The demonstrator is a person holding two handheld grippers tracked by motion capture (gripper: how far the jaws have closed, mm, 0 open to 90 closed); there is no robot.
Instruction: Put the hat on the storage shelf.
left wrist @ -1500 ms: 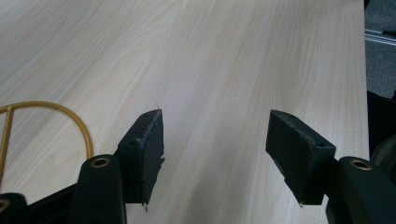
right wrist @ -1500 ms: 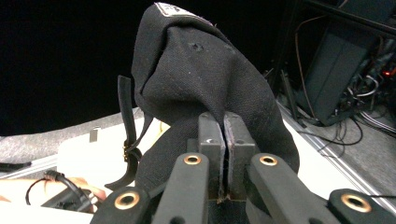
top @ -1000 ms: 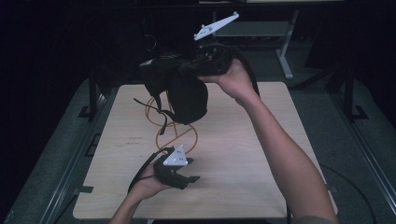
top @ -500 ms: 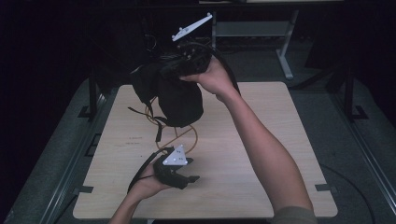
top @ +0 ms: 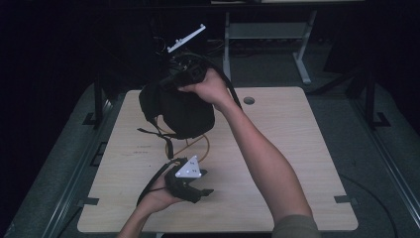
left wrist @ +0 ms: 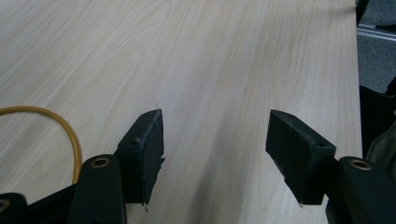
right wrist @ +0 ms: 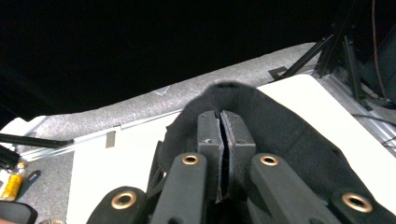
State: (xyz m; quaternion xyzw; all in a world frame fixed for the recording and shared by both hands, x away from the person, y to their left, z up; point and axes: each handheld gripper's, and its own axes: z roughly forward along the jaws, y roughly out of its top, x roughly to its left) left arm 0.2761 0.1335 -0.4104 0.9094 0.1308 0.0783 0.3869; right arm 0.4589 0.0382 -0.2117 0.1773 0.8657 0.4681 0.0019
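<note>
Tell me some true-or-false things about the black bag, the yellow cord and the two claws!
1. The right claw is pinched shut on the black bag. True.
2. The left claw is holding the yellow cord. False: its jaws are spread apart with nothing between them, and the cord lies off to one side on the table.
3. The bag is lying flat on the table. False: it hangs from the right claw, held up over the far left part of the table.
4. The left claw sits low near the front edge of the table. True.
5. The table top is pale wood. True.
</note>
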